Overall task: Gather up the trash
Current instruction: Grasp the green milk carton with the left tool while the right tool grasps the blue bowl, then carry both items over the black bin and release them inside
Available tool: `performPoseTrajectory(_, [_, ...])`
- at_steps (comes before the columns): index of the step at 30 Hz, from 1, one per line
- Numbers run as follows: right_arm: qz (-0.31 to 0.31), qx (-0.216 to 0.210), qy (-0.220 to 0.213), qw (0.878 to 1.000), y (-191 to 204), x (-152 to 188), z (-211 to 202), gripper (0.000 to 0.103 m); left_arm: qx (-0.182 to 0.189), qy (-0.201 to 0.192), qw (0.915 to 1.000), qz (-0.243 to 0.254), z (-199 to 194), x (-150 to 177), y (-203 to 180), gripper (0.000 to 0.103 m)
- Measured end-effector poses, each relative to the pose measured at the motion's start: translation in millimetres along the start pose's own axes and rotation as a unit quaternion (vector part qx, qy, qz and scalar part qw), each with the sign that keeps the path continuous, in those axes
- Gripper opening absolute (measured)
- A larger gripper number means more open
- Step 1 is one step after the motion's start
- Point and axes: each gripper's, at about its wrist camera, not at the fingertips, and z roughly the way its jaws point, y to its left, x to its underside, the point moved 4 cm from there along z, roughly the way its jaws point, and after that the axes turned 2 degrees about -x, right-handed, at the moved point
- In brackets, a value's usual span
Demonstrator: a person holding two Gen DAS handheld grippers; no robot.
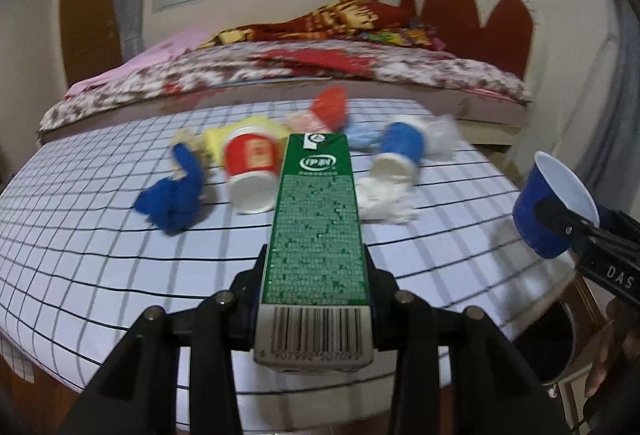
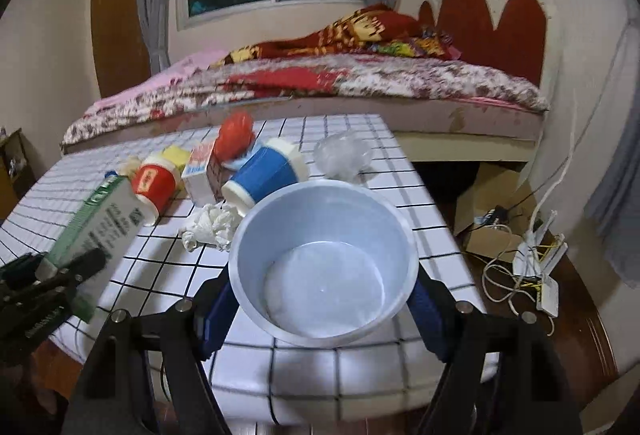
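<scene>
We see the checked table point(image 1: 100, 255) filling the frame's middle, its upper part littered with cups and tissue. Our left gripper point(image 1: 314, 275) clamps the green carton point(image 1: 316, 219) at centre; our right gripper point(image 2: 324, 299) grasps the blue cup point(image 2: 324, 263). We should keep both level and firmly squeezed while carrying them toward the dark bin point(image 1: 544, 339) at lower right.

A table point(image 2: 360, 363) under a white black-checked cloth carries a tipped red cup point(image 1: 251, 171), a tipped blue cup point(image 2: 264, 171), a blue rag point(image 1: 176, 195), crumpled tissue point(image 2: 212, 225), a small box point(image 2: 198, 175) and clear plastic point(image 2: 344, 155).
</scene>
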Motion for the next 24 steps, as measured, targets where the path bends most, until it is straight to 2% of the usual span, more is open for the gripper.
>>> performPoseTrajectory(5, [0.005, 0.024, -0.019, 1.000, -26.4, 4.8, -37.6, 0.077, 0.040, -0.009, 0.9989, 0.023, -18.1, -0.5, -41.7, 0.040])
performPoseTrajectory(14, [0.032, 0.059, -0.022, 0.998, -84.3, 31.0, -87.1, 0.077, 0.106, -0.004, 0.9915, 0.075, -38.5, 12.0, -114.1, 0.040])
performPoseTrajectory(24, [0.092, 0.117, 0.012, 0.989, -173.1, 82.7, -126.3, 0.077, 0.189, 0.028, 0.9713, 0.142, -54.3, 52.6, -208.4, 0.040])
